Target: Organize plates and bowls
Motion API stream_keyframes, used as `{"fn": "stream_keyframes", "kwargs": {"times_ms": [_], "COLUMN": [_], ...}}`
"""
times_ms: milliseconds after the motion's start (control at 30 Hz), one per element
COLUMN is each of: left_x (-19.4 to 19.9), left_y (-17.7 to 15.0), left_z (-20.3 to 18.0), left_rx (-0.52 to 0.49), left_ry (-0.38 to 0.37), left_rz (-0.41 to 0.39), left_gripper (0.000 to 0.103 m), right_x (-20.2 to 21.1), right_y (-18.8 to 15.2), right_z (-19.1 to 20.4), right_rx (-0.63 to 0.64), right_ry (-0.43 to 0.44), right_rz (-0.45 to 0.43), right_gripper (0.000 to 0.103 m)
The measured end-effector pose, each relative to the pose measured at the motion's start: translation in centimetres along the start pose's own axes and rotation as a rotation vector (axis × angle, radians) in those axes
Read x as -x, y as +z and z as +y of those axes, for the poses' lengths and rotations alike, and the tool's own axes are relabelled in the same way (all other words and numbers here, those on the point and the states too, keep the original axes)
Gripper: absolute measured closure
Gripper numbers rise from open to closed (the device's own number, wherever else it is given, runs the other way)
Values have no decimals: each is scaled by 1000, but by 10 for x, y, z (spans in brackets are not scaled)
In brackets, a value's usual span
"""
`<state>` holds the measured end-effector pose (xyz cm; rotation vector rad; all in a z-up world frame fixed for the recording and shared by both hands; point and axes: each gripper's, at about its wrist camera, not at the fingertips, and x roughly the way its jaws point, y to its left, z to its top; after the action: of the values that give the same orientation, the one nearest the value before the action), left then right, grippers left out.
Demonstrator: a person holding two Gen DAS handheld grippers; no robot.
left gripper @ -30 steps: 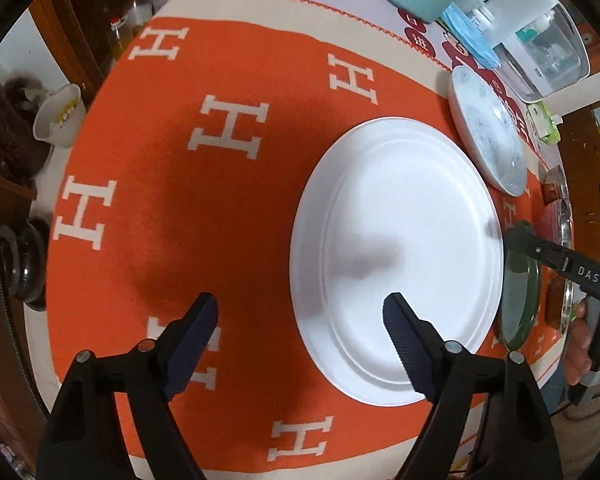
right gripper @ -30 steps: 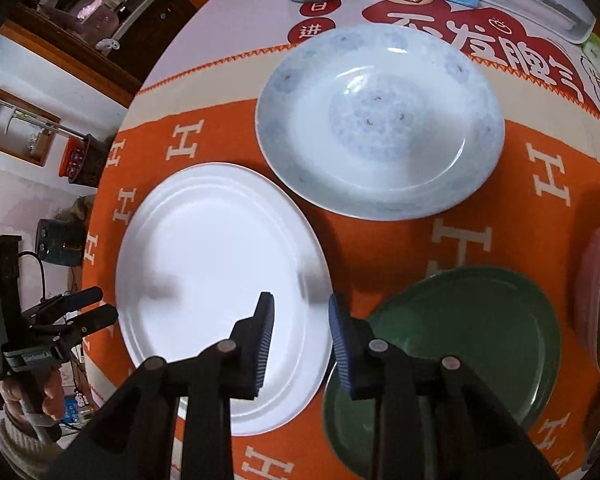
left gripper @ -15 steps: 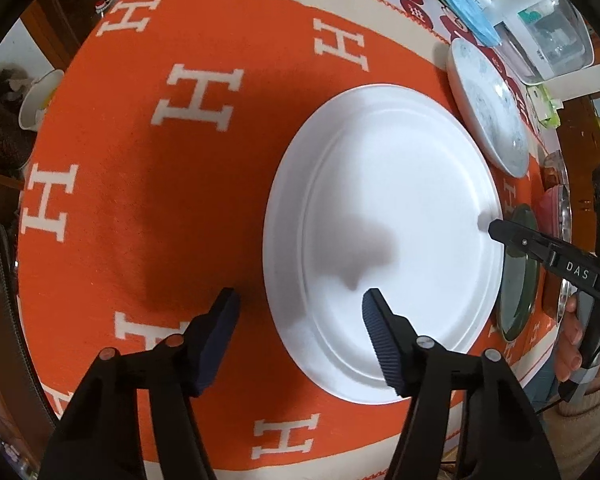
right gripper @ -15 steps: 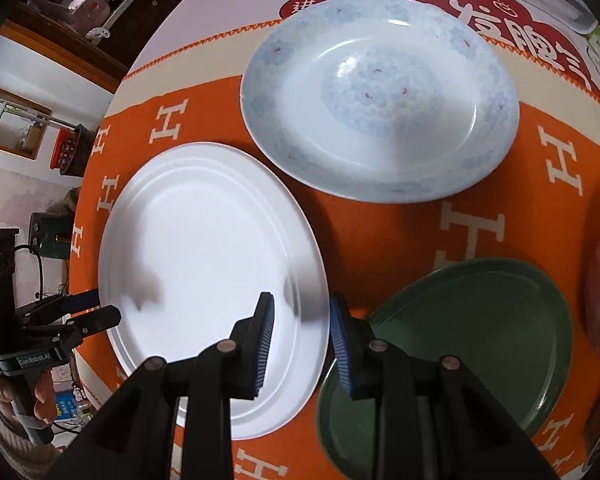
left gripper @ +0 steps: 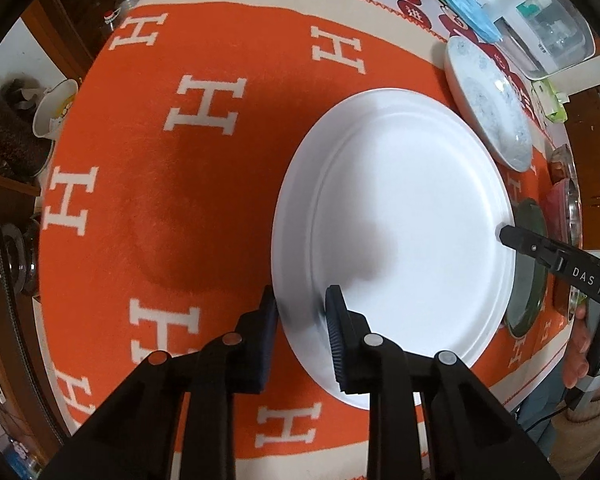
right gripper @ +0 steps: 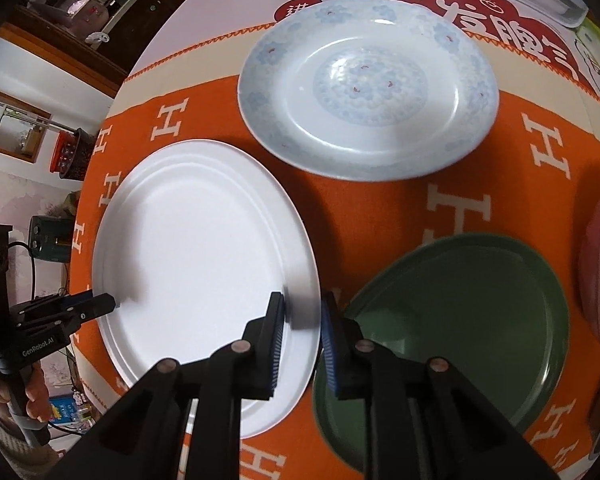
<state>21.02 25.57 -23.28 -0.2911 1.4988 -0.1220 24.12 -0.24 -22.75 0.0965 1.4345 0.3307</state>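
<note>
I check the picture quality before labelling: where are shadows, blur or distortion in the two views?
Left wrist view: a grey shadow lies on the white plate, a darker one on the orange cloth; the fisheye bends the table edge. Right wrist view: sharp; a faint shadow at the white plate's near rim; small glare on the blue-patterned plate.

Three plates: one white plate (right gripper: pixel 204 248), one blue-patterned plate (right gripper: pixel 368 92), one dark green plate (right gripper: pixel 460 320). One pink-rimmed dish (right gripper: pixel 598 268) at the edge. Two claws: left claw (left gripper: pixel 302 320), right claw (right gripper: pixel 302 320). One orange H-patterned cloth (left gripper: pixel 172 200).
</note>
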Motion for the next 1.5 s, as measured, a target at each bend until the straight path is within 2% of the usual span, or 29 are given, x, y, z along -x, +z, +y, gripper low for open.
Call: {"fn": "stream_keyframes", "kwargs": {"times_ms": [267,533,733,900,1267,1500], "left_x": [34,59,55,41,14,14], "left_y": [-23,-75,-119,-145,-177,-180], "left_z": [-12,-32,-43,-55,-44,-26], "left_rx": [-24,-87,-78,-93,-60,-37], "left_ry": [-12,-18,-61,-47,24,72], "left_rz": [-33,-60,-49,-32,-9,-31], "left_gripper": [81,81,81,81,81,81], "right_x": [19,43,47,49,42,30], "right_y": [-22,-64,-109,-141,-172,-178], "right_z": [2,-9,-27,-36,-26,-11], "right_rx": [-7,-20,-42,-61,-6,26], "right_ry": [32,62,63,53,4,16], "right_rz": [13,10,15,-3,-33,-33], "right_gripper": [85,85,85,85,85,85]}}
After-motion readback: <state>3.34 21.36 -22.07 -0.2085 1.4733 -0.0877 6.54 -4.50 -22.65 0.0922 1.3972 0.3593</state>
